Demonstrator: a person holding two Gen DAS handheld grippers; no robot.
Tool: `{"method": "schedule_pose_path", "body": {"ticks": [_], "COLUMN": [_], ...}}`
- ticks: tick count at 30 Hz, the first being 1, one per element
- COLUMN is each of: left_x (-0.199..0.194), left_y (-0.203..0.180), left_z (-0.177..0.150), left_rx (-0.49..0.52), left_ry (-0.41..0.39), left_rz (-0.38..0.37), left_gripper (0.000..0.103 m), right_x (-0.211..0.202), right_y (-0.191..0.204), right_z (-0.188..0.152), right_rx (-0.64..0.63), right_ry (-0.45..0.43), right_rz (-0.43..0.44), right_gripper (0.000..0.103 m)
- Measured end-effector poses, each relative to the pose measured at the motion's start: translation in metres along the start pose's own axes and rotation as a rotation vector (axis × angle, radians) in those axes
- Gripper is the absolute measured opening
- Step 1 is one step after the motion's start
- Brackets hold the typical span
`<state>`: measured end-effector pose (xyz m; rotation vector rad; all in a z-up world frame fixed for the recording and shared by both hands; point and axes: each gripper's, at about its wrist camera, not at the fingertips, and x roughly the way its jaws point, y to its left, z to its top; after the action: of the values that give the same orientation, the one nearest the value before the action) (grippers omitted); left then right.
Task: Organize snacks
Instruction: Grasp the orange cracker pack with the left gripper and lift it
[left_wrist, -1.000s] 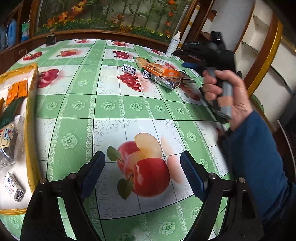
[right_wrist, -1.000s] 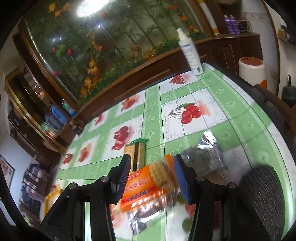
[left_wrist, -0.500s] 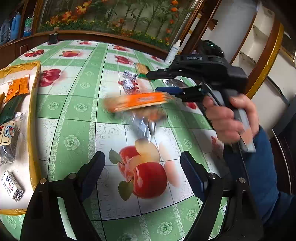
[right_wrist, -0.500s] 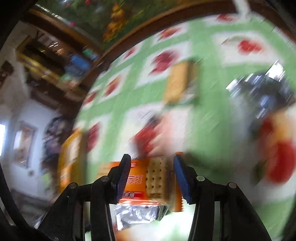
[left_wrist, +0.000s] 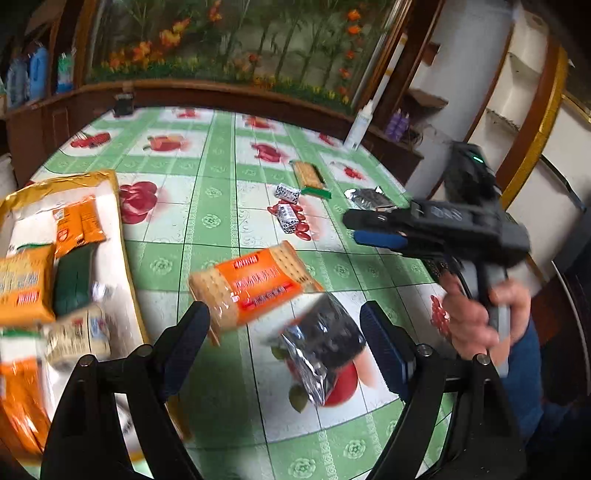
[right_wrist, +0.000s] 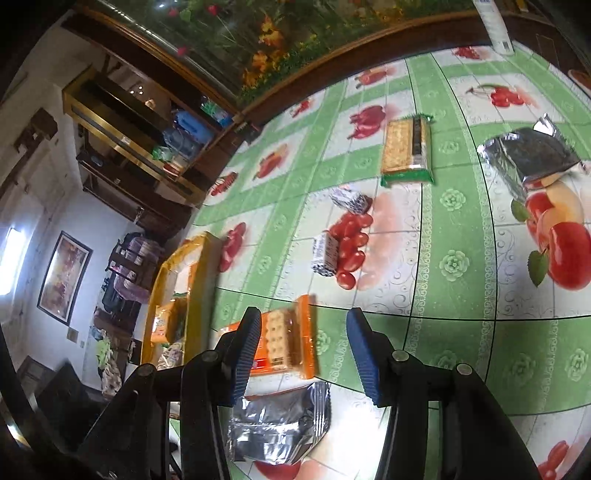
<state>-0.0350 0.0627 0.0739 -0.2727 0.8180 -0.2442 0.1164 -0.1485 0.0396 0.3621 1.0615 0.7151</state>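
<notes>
Nearest, gaping wide and empty at the left gripper. Just beyond, orange cracker packet and silver packet loose over the tablecloth (both blurred), beside the yellow tray. Farther right, right gripper narrowly parted, gripping nothing.

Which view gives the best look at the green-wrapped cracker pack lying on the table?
The right wrist view: the green-wrapped cracker pack lies unobstructed and sharp, showing its crackers, dark stripe and green ends. The left wrist view shows the same pack only small and far across the table.
</notes>
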Motion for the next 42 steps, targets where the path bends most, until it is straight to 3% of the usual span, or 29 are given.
{"method": "schedule_pose_path", "body": {"ticks": [2,4,9,12,17,20,22,26,29,32,36,42], "left_x": [0.014,0.039,0.091,0.109,0.104,0.098,0.102,0.102,0.105,0.1,0.088,0.04], "left_y": [0.005,0.006,0.013,0.015,0.007,-0.006,-0.014,-0.019,-0.018,-0.018,-0.003,0.014], "left_z": [0.019,0.036,0.055,0.052,0.036,0.025,0.016,0.012,0.011,0.006,0.003,0.0], "left_rx": [-0.006,-0.003,-0.035,-0.047,-0.006,0.068,0.113,0.134,0.146,0.183,0.099,-0.019], "left_ry": [0.021,0.101,0.206,0.265,0.33,0.366,0.377,0.324,0.285,0.236,0.216,0.105], "left_rz": [0.013,0.0,0.005,-0.014,-0.074,-0.064,-0.018,0.058,0.172,0.285,0.304,0.21], "left_gripper": [0.084,0.083,0.083,0.083,0.083,0.083,0.083,0.083,0.081,0.053,0.052,0.052], "right_x": [-0.005,-0.002,-0.005,-0.007,-0.01,-0.01,-0.01,-0.009,-0.008,-0.008,-0.01,-0.003], "right_y": [0.0,-0.001,-0.012,-0.014,-0.015,-0.013,-0.01,-0.006,-0.004,-0.001,0.005,0.015], "right_z": [0.001,0.006,0.008,0.009,0.01,0.009,0.009,0.008,0.007,0.006,0.001,-0.017], "right_rx": [0.011,0.013,0.055,0.057,0.066,0.056,0.048,0.035,0.024,0.012,-0.012,-0.071], "right_ry": [-0.016,-0.018,-0.028,-0.034,-0.042,-0.039,-0.042,-0.043,-0.04,-0.042,-0.044,-0.01], "right_rz": [0.014,0.021,0.014,0.008,0.011,0.022,0.022,0.018,0.01,0.005,0.002,-0.012], "right_gripper": [0.052,0.052,0.052,0.052,0.052,0.052,0.052,0.052,0.052,0.052,0.052,0.058]}}
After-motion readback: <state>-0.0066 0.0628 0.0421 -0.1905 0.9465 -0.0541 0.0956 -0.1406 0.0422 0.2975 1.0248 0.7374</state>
